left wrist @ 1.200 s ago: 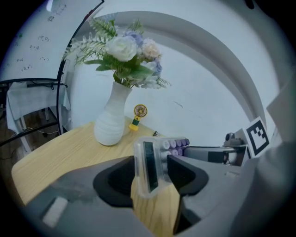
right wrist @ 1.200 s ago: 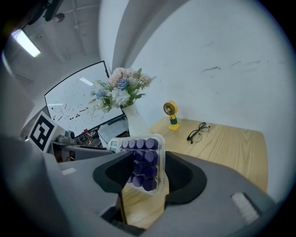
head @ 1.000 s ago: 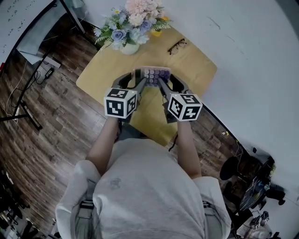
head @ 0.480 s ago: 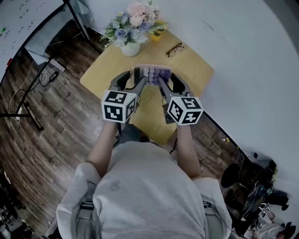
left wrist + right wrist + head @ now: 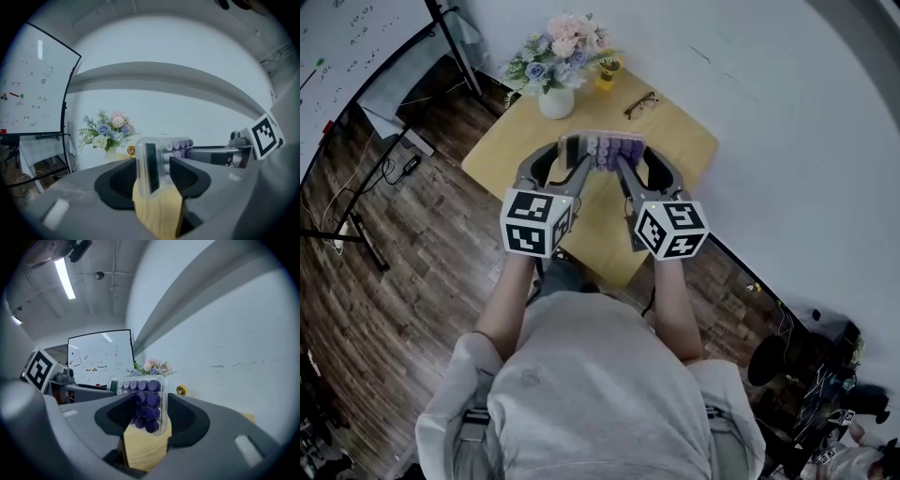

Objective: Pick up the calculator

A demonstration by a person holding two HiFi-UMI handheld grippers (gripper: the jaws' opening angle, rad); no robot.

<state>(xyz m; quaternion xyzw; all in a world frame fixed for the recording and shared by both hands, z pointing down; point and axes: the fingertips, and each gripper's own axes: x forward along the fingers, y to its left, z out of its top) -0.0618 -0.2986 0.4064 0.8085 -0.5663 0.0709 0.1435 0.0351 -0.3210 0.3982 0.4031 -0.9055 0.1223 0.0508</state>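
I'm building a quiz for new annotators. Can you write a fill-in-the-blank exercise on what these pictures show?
The calculator has round ____ keys.
The left gripper and the right gripper are each shut on one ____ of it.
The flowers stand in a white ____.
On the wooden table lies a pair of ____.
Missing words: purple; end; vase; glasses.
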